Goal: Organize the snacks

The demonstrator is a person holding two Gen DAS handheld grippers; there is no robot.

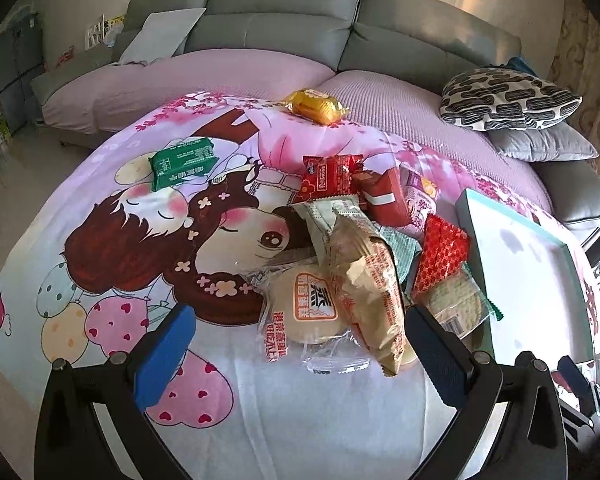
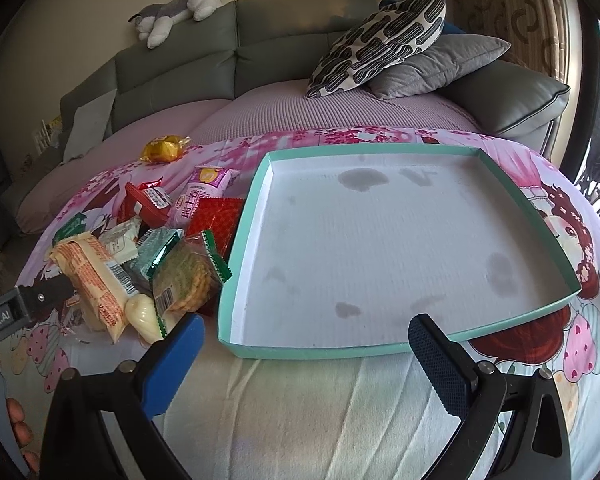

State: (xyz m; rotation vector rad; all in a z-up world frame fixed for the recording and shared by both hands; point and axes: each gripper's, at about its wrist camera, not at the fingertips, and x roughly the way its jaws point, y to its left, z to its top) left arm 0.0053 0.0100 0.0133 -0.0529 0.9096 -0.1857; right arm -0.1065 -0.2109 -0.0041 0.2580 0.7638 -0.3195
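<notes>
Sofa: long grey upholstered sofa with pink seat covers, running behind the tray
Cloth: pink cartoon-print fabric cloth spread under the tray and all the snacks
Tray: shallow square cardboard tray with teal rim and white floor, holding no snacks, grey stains on its floor
Cushion: black-and-white patterned cushion on the sofa beyond the tray's far edge, leaning on a plain grey cushion
Snack pile: heap of wrapped snacks just beside the tray's left rim; a red foil packet touches that rim
Round cake: pale round cake in clear wrapper with orange label at the pile's near side, farther left of the tray
Green packet: flat green rectangular packet lying alone, well left of the tray
Gold snack: gold-wrapped round snack alone beyond the tray's far left corner
Left gripper: left gripper held low over the cloth, pointing at the pile left of the tray, fingers spread wide, nothing between them
Right gripper: right gripper poised at the tray's near rim, aimed across its floor, fingers spread wide and holding nothing
</notes>
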